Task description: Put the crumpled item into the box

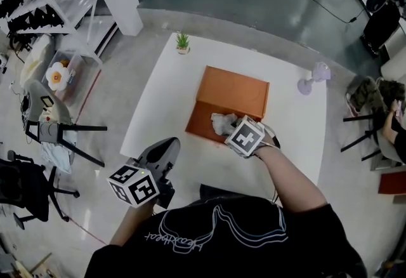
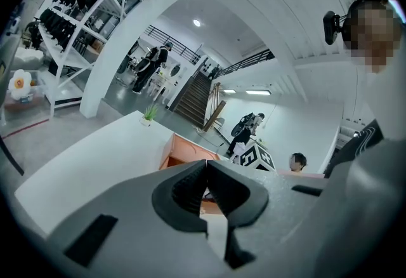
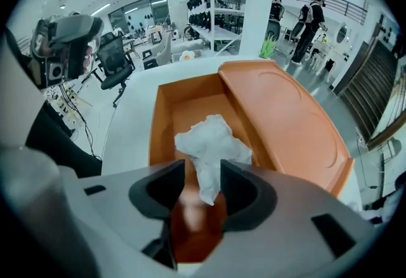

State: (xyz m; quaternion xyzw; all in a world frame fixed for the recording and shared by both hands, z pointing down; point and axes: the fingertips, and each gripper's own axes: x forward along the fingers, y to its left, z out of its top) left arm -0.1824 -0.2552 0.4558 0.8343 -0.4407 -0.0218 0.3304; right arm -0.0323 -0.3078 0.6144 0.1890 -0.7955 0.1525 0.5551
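Your left gripper [image 1: 170,143] hangs off the near-left of the box [image 1: 236,91], out past the white table's [image 1: 155,105] edge and well apart from the box. In the left gripper view its jaws are pressed together at the tips with nothing between them [image 2: 206,166].

A small potted plant [image 1: 183,42] stands beyond the box's far-left corner, well apart from it.

The orange box sits open, its lid [image 3: 288,121] folded out flat on the far side and its tray [image 3: 162,119] on the side nearer you. The crumpled item [image 1: 222,122], a wad of white paper, is in the tray, towards the tray's right end. In the right gripper view the crumpled item [image 3: 211,142] is longer than it is wide. Its long axis runs roughly along the tray, in line with your jaws. The broad, puffy end lies further into the tray and the narrow tail points back at your gripper.

Your right gripper [image 1: 232,127] is over the tray's right end. Its jaws stand wide [image 3: 202,174], and the paper's tail reaches down between them, close against the right-hand jaw but not clamped.

A small lilac object [image 1: 313,77] stands to the right of the box, apart from it.
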